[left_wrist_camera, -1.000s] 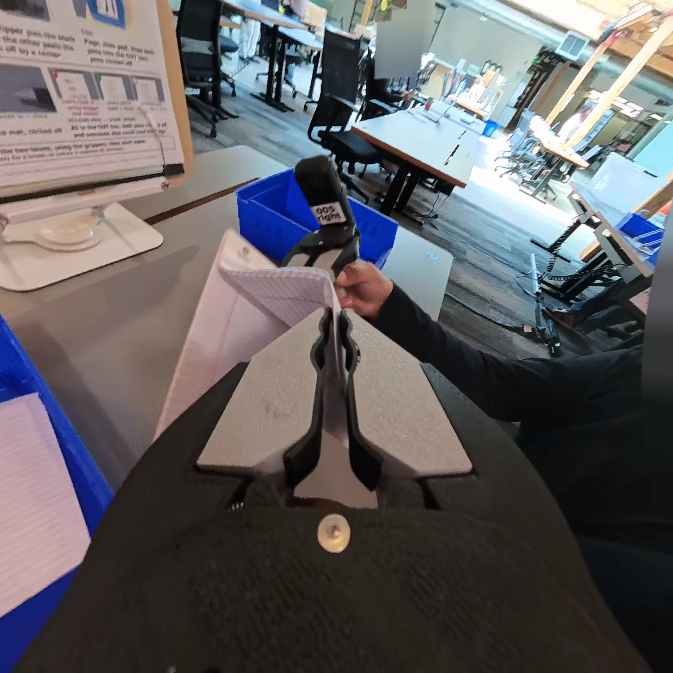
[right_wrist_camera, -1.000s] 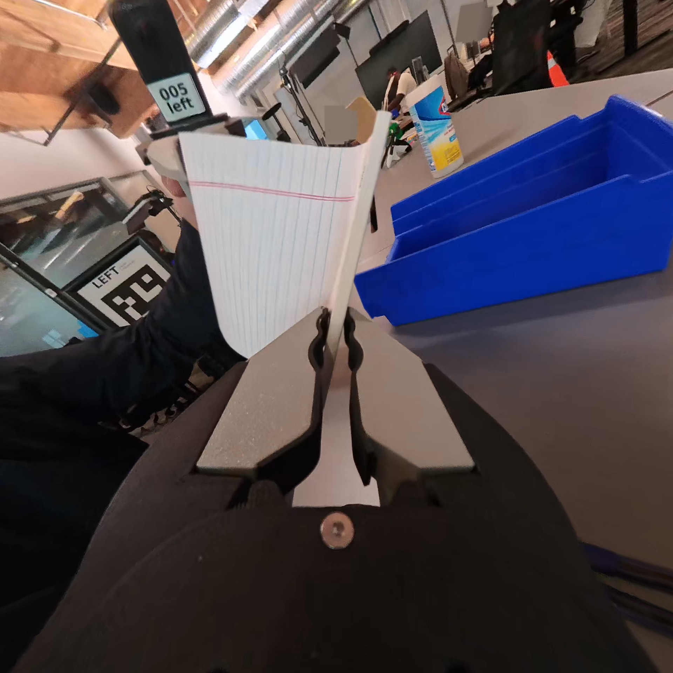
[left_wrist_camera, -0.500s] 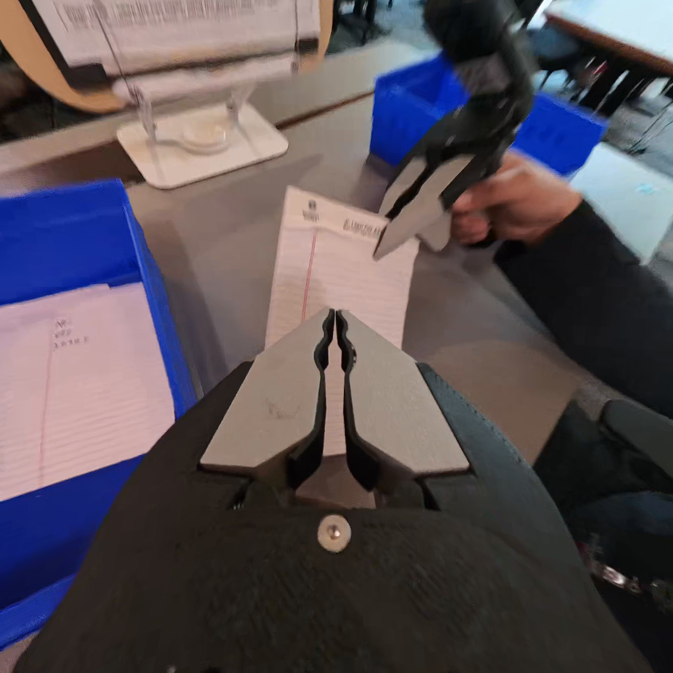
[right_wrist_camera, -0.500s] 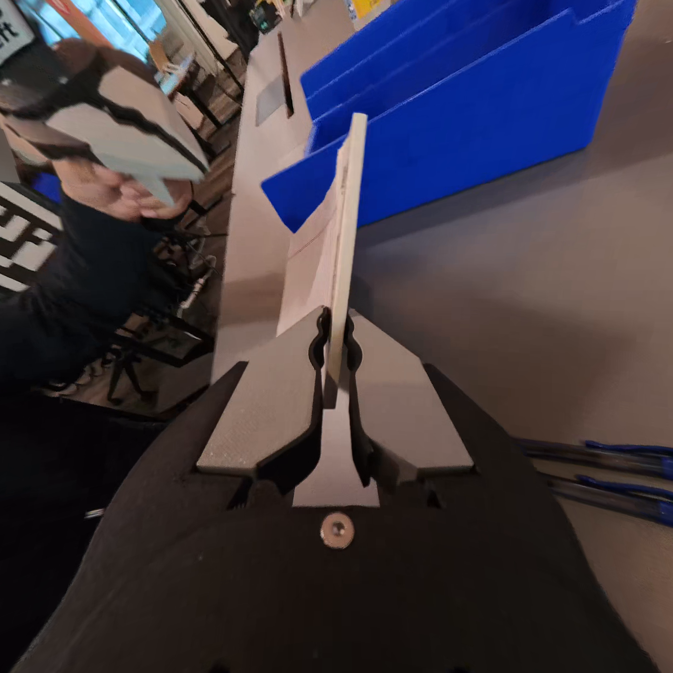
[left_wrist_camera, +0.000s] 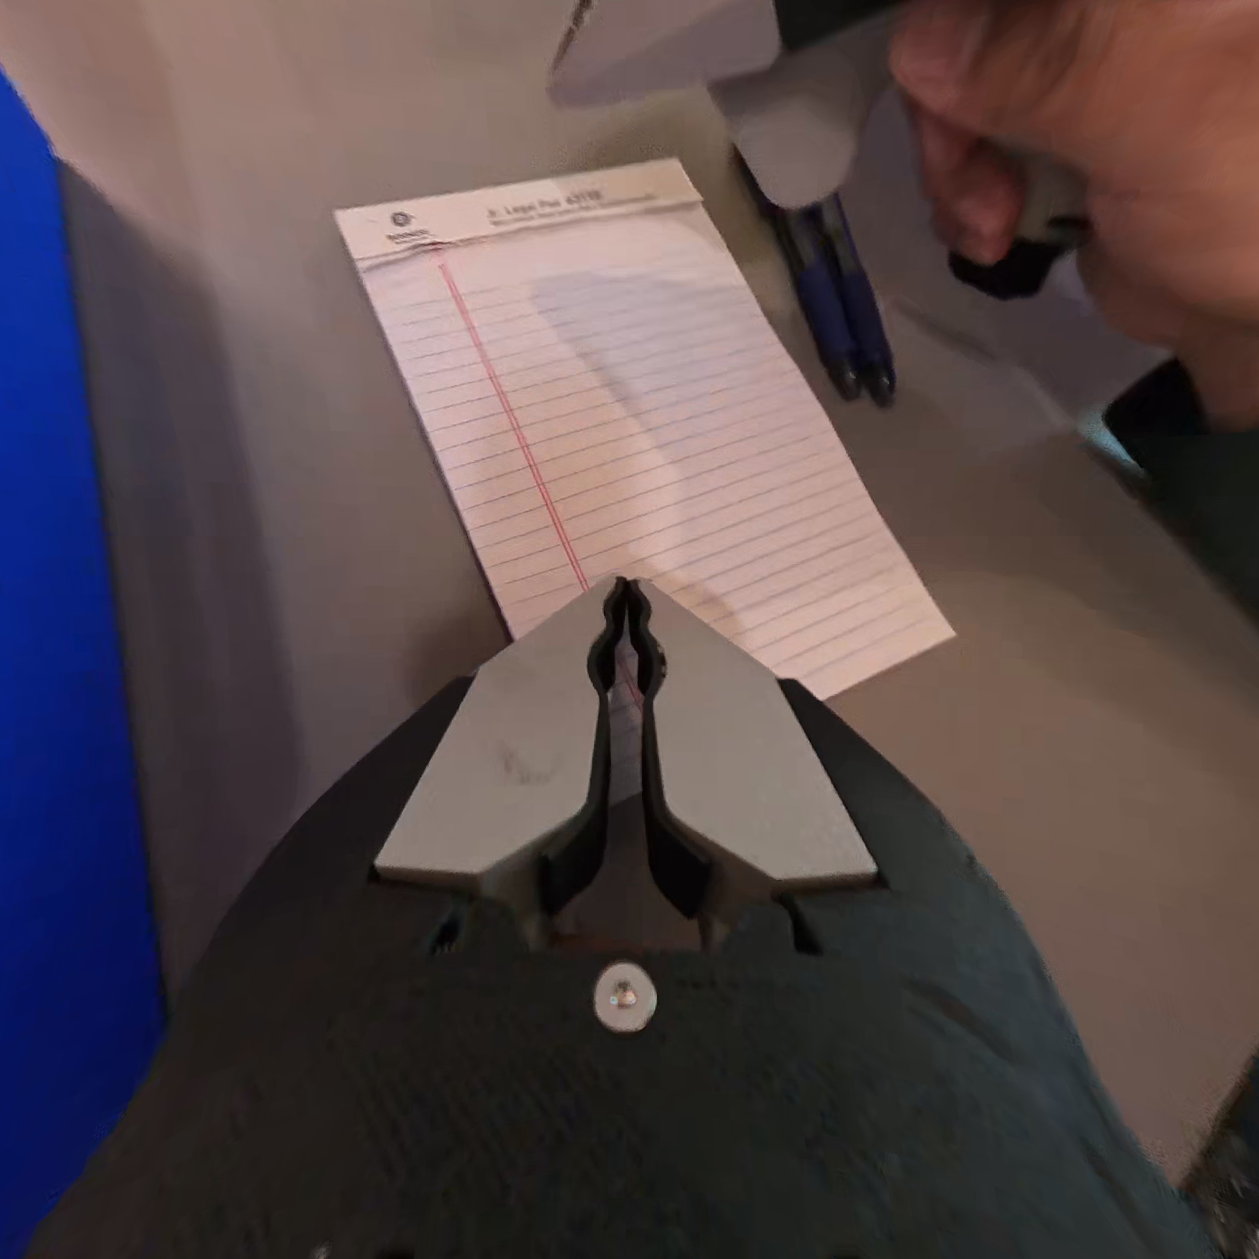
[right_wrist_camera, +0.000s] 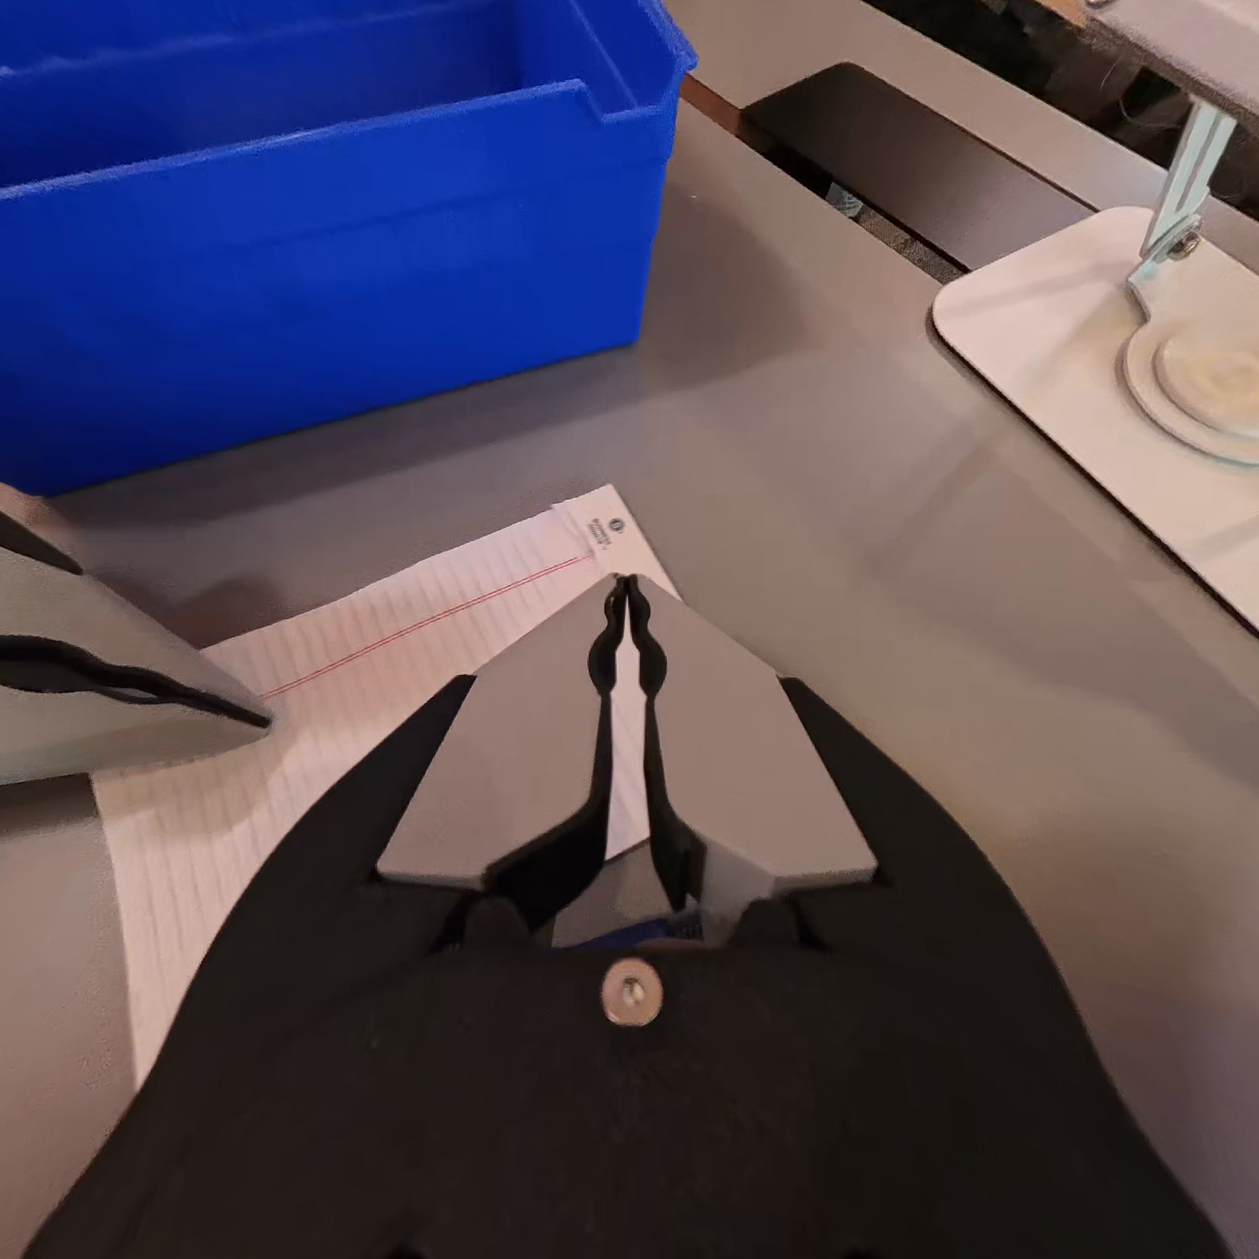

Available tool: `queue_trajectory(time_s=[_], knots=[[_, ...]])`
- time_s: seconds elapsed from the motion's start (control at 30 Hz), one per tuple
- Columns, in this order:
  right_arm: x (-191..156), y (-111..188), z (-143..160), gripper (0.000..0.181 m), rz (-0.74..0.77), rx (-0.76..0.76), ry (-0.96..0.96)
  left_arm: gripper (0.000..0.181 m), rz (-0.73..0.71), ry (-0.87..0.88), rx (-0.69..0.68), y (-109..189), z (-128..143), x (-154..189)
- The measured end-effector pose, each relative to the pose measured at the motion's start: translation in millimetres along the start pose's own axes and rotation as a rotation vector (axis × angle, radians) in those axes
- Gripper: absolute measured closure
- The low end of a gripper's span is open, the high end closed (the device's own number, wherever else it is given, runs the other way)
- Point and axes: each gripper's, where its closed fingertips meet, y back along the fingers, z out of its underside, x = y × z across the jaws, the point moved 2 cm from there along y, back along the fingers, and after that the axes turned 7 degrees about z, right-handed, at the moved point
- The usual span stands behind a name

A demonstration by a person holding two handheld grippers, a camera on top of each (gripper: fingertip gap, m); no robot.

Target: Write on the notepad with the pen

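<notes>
Looking steeply down along each tongs from close above the surface [left_wrist_camera: 1022, 749]; sharing the notepad [left_wrist_camera: 633, 422], seen from opposite sides.

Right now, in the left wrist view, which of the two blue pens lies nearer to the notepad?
The left pen of the pair: it lies alongside the right edge of the notepad. The other pen lies against it on the far side, away from the paper.

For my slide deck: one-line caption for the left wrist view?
Left gripper, jaws shut, over a blank lined notepad lying flat on a grey table, pens alongside.

grey table [right_wrist_camera: 851, 477] — notepad [left_wrist_camera: 613, 422] | pens [left_wrist_camera: 838, 306] | blue bin [right_wrist_camera: 327, 272] | white stand base [right_wrist_camera: 1104, 381]
</notes>
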Motion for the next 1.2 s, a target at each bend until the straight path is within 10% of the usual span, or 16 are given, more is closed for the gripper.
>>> queue_trajectory(time_s=[0.5, 1.03, 1.2], knots=[[57.7, 35.4, 54.1, 0.181, 0.166, -0.184, -0.051, 0.181, 0.096, -0.217, -0.141, -21.5, 2.3, 60.8], [43.3, 36.1, 84.5, 0.181, 0.030, -0.335, -0.044, 0.181, 0.206, -0.105, -0.084, -19.0, 3.2, 51.9], [9.2, 47.9, 55.0, 0.176, -0.136, -0.178, -0.039, 0.181, 0.221, -0.081, -0.053, -18.8, 4.0, 51.4]])
